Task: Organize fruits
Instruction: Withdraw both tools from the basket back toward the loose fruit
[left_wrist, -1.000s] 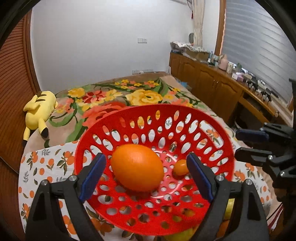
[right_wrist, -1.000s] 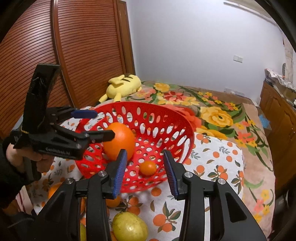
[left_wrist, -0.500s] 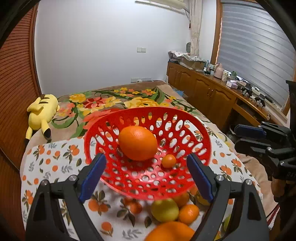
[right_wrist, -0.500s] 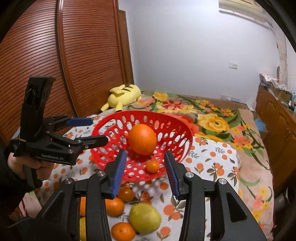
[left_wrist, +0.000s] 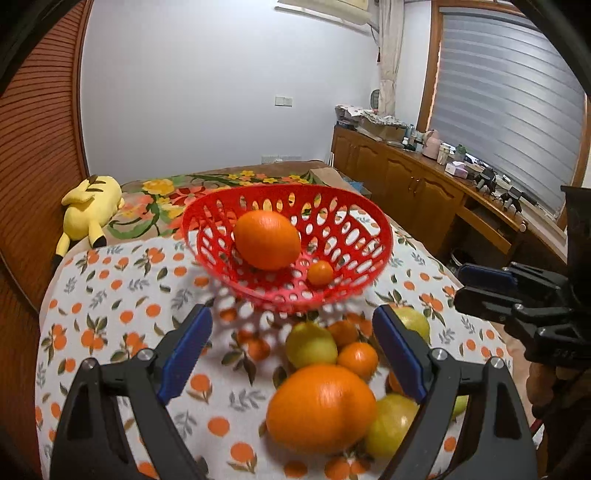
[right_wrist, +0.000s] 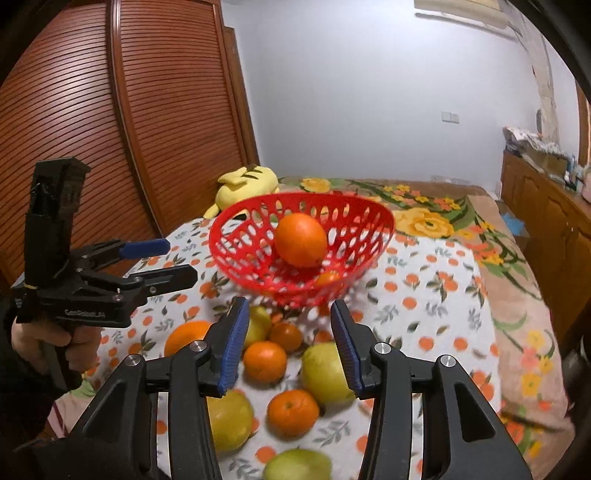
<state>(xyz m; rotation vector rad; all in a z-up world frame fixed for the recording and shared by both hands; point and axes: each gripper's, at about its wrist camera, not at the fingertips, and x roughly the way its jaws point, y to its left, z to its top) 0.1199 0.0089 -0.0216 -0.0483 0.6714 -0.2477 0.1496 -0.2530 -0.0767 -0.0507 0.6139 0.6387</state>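
A red perforated basket (left_wrist: 354, 218) (right_wrist: 229, 240) stands on the orange-print cloth and holds a big orange (left_wrist: 266, 240) (right_wrist: 301, 240) and a small tangerine (left_wrist: 320, 273) (right_wrist: 328, 277). Nearer me lies a heap of loose fruit: a large orange (left_wrist: 320, 408), tangerines (right_wrist: 264, 361) and yellow-green pears (right_wrist: 325, 373). My left gripper (left_wrist: 293, 352) hangs open above the heap, nothing between its fingers. My right gripper (right_wrist: 288, 343) hovers over the heap too, its jaws opening, and grips nothing.
A yellow plush toy (left_wrist: 90, 210) lies on the floral bedspread behind the cloth. Wooden slatted doors (right_wrist: 110, 129) stand at the left. A cluttered wooden sideboard (left_wrist: 424, 184) runs under the window blind at the right.
Both grippers have drawn back from the basket, so the heap of loose fruit in front of it has come into view. The right jaws have widened a little.
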